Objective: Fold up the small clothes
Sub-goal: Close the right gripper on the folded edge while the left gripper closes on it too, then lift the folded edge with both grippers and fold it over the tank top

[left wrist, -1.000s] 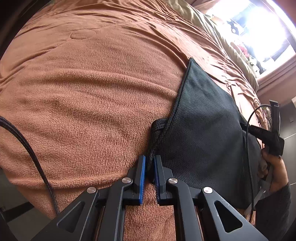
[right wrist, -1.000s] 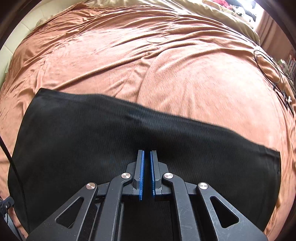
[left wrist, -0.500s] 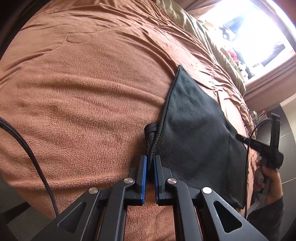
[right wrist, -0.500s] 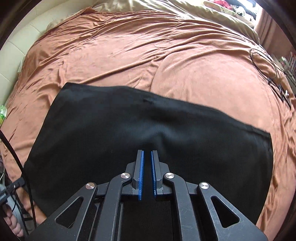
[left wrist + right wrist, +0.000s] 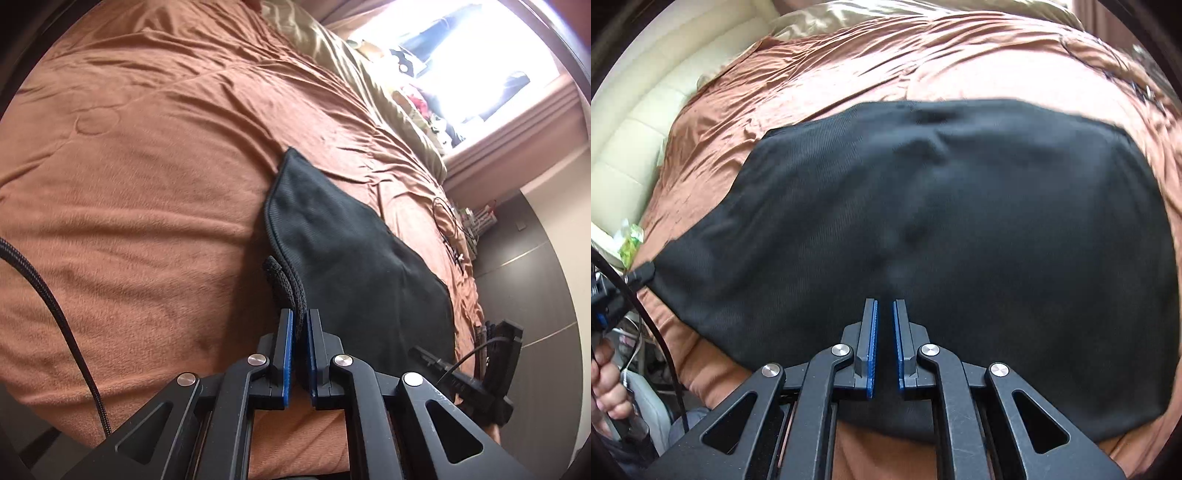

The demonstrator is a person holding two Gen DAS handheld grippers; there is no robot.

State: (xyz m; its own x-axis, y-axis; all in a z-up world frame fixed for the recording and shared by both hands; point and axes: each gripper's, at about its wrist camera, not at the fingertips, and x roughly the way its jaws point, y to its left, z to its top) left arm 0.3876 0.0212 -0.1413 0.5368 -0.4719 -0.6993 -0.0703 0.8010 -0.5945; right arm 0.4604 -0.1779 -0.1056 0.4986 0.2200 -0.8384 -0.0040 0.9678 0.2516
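- The left hand-held gripper (image 5: 299, 325) has its blue pads pinched on the thick black hem of the dark garment (image 5: 354, 258), right at a corner; a roll of that hem bulges just beyond the fingertips.
- The right hand-held gripper (image 5: 884, 314) is pressed together over the near middle of the garment. Whether cloth is caught between its pads I cannot tell, since the fabric there is black and blurred.
- The garment lies spread across the brown blanket (image 5: 147, 184), stretching ahead and out to both sides of the right hand-held gripper, its far edge fairly straight.
- Risk, as I see it: the left grip holds only a thin bit of hem, so a brisk pull could slip it free and drop the corner.
- The fleecy blanket may drag the cloth and bunch the fold.
- Farther off to the right, a loose cable (image 5: 448, 229) lies on the bed; a wide sweep could snag it.
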